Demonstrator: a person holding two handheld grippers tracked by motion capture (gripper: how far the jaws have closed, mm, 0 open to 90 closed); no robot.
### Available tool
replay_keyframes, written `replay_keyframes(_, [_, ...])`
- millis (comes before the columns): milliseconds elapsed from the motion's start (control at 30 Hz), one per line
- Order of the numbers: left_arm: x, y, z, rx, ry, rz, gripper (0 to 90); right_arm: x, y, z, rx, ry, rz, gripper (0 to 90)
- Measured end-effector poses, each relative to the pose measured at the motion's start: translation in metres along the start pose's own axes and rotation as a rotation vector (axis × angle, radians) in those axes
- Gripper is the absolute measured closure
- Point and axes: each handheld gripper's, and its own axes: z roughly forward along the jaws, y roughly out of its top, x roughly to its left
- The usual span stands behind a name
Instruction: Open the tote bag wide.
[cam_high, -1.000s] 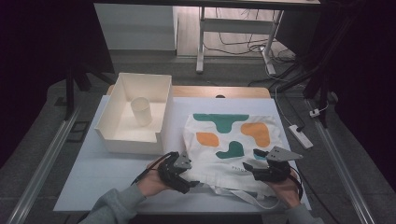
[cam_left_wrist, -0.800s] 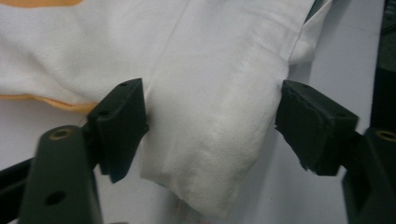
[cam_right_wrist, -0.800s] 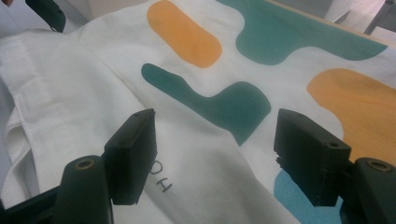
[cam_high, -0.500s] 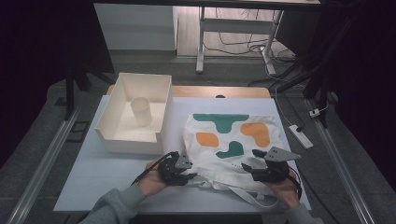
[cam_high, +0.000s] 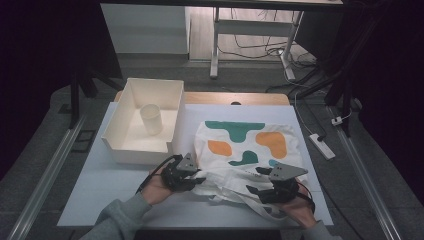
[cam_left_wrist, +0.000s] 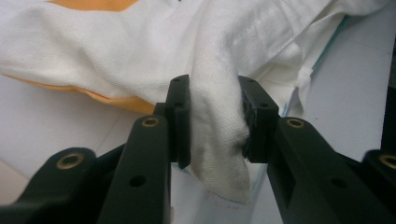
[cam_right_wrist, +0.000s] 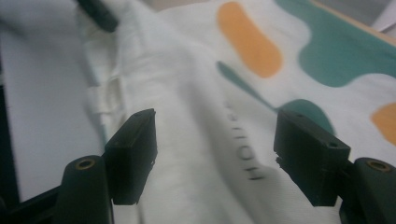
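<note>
On the white table (cam_high: 95, 185), left gripper (cam_left_wrist: 212, 119) jaws just closing, pinching a fold of the tote bag (cam_high: 245, 150), right gripper (cam_right_wrist: 215, 154) spread wide above the cloth, gripping nothing.

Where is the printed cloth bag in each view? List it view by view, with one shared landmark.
High view: cloth bag lies right of centre on the table.
Left gripper view: across the top; a fold is pinched in the left claw, whose jaws have just been closing.
Right gripper view: spread beneath the open right claw.
Shared landmark: its orange print.
</note>
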Motion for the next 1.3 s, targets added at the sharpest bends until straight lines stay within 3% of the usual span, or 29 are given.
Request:
replay_keyframes(67, [0.003, -0.001, -0.003, -0.006, -0.001, -0.011, 68.4, 0.003, 0.001, 0.002, 0.007, 0.013, -0.008, 30.3])
replay_keyframes(267, [0.007, -0.002, -0.004, -0.005, -0.01, -0.025, 68.5, 0.029, 0.012, 0.015, 0.07, 0.096, -0.066, 30.1])
replay_keyframes(400, [0.008, -0.003, -0.003, -0.005, -0.013, -0.028, 68.4, 0.042, 0.015, 0.024, 0.111, 0.115, -0.094, 33.0])
replay_keyframes(600, [0.007, -0.003, -0.001, 0.003, -0.01, -0.024, 68.4, 0.039, 0.007, 0.033, 0.194, 0.054, -0.1, 41.6])
replay_keyframes(833, [0.006, -0.003, 0.0, 0.011, -0.011, -0.02, 68.3, 0.043, 0.004, 0.041, 0.279, -0.028, -0.167, 43.0])
replay_keyframes(1067, [0.006, -0.003, 0.0, 0.014, -0.015, -0.017, 68.1, 0.044, 0.004, 0.045, 0.306, -0.1, -0.196, 57.3])
replay_keyframes(1300, [0.006, -0.003, 0.001, 0.014, -0.02, -0.017, 67.7, 0.046, 0.004, 0.046, 0.324, -0.133, -0.227, 73.0])
